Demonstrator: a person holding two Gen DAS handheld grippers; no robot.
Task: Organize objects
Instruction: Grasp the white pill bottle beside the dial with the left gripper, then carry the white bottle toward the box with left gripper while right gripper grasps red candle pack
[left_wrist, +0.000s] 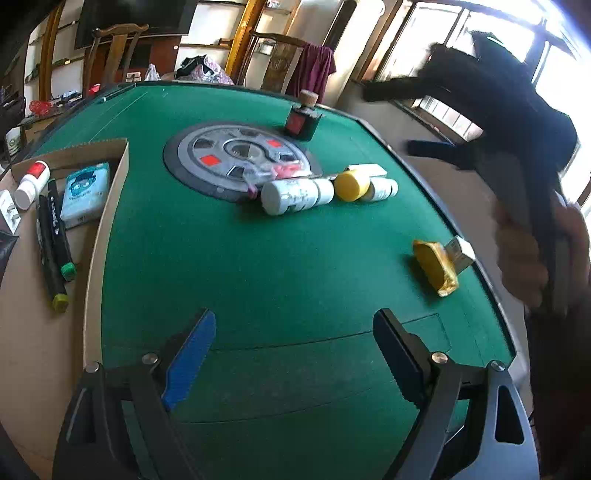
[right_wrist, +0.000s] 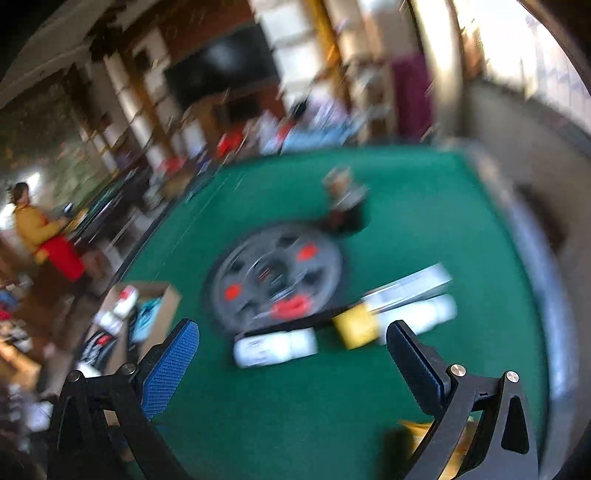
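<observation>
On the green felt table (left_wrist: 258, 266) lie a white bottle (left_wrist: 291, 195), a yellow-capped bottle (left_wrist: 364, 186), a flat white box (left_wrist: 365, 170), a small clear bag with red pieces (left_wrist: 284, 170), a dark corked bottle (left_wrist: 303, 118) and a yellow packet (left_wrist: 436, 267) by a small box (left_wrist: 460, 253). My left gripper (left_wrist: 295, 354) is open and empty over the near felt. My right gripper (right_wrist: 295, 354) is open and empty; its view is blurred, with the white bottle (right_wrist: 275, 347) and yellow cap (right_wrist: 354, 326) ahead. It shows as a dark blur in the left wrist view (left_wrist: 498, 122).
A cardboard box (left_wrist: 107, 206) at the left holds a red-labelled white bottle (left_wrist: 33, 182), a blue tissue pack (left_wrist: 85, 194) and two markers (left_wrist: 55, 240). A grey round disc (left_wrist: 236, 158) sits in the table centre. Chairs and shelves stand behind. A person stands far left (right_wrist: 33, 229).
</observation>
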